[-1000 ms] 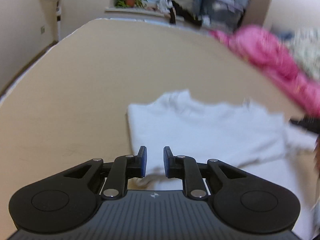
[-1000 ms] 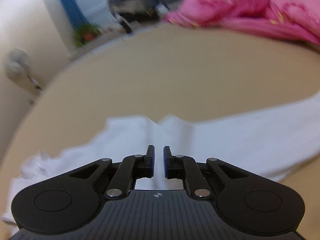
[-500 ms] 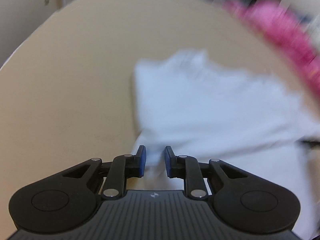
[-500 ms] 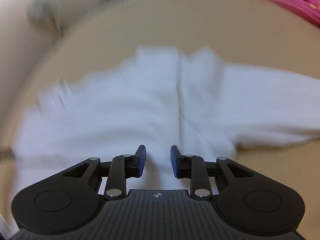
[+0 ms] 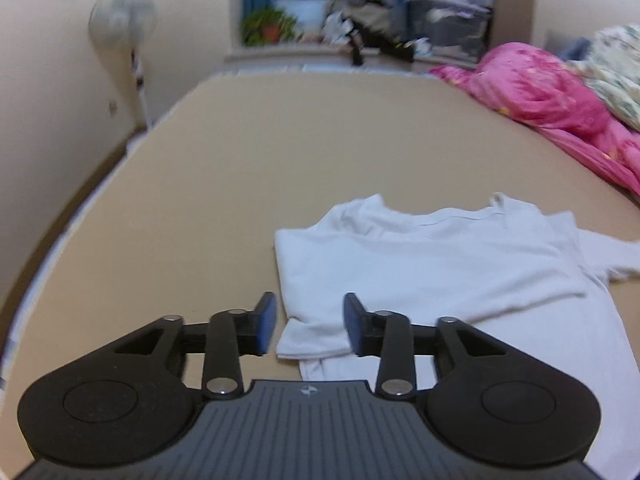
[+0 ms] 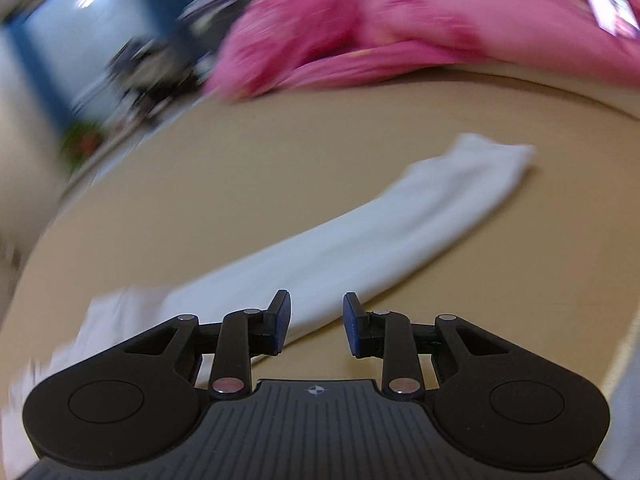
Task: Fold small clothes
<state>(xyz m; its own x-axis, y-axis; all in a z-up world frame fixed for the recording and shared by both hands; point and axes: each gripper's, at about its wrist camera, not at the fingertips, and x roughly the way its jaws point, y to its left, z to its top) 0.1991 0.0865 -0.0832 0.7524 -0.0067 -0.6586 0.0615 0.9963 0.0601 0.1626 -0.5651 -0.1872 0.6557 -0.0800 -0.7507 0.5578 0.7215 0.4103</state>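
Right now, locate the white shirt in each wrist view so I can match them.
Left wrist: white shirt lies right of centre on the tan surface, its near corner between the open left gripper fingers.
Right wrist: only its sleeve crosses the centre diagonally, beyond the open right gripper.
Shared landmark: pink bedding.

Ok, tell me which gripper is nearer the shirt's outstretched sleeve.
Right. The right gripper hangs open just over the near end of the sleeve. The left gripper, also open, sits at the folded side of the shirt, away from that sleeve.
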